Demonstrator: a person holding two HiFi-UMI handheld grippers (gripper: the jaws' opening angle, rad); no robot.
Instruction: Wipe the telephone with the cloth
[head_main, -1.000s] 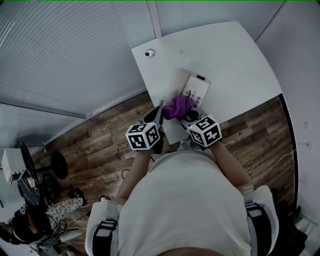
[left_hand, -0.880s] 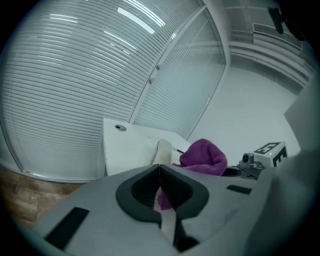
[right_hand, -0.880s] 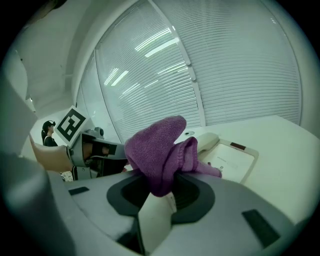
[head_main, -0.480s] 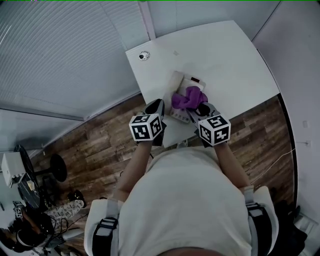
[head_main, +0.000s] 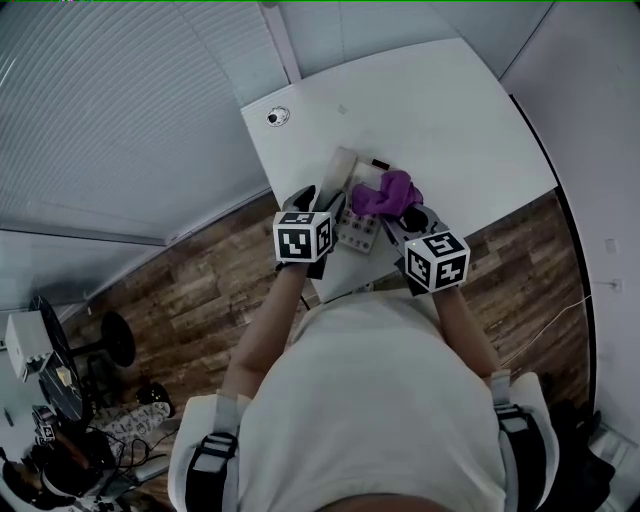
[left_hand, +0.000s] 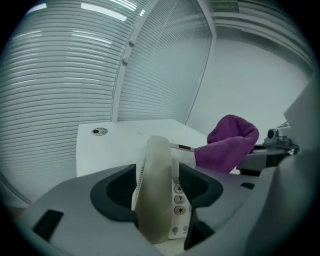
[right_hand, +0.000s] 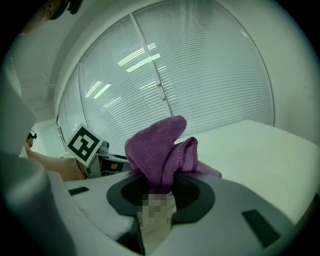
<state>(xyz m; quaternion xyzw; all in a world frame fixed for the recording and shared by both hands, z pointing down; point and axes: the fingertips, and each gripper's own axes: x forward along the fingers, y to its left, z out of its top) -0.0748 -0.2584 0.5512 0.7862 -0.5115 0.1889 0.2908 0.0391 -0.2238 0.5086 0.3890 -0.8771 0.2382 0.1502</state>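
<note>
A pale telephone (head_main: 356, 228) lies on the white table (head_main: 450, 110), its handset (head_main: 342, 172) along its left side. My left gripper (head_main: 330, 202) straddles the handset (left_hand: 156, 190). Its jaws have just been opening and now stand apart from the handset, with keypad buttons (left_hand: 178, 198) showing in the gap. My right gripper (head_main: 402, 216) is shut on a bunched purple cloth (head_main: 385, 192) held over the phone's right part. The cloth (right_hand: 157, 150) rises from the right gripper (right_hand: 160, 189); it also shows in the left gripper view as a purple cloth (left_hand: 230, 142).
A small round disc (head_main: 277, 117) sits near the table's far left corner. Slatted blinds (head_main: 120, 110) line the wall beyond the table. Wood floor (head_main: 200, 290) lies below the table's near edge. The person's torso (head_main: 370, 400) fills the lower head view.
Both grippers have moved farther in over the table. The left one has gone from the table's edge to the handset and opened. The cloth has shifted right across the phone.
</note>
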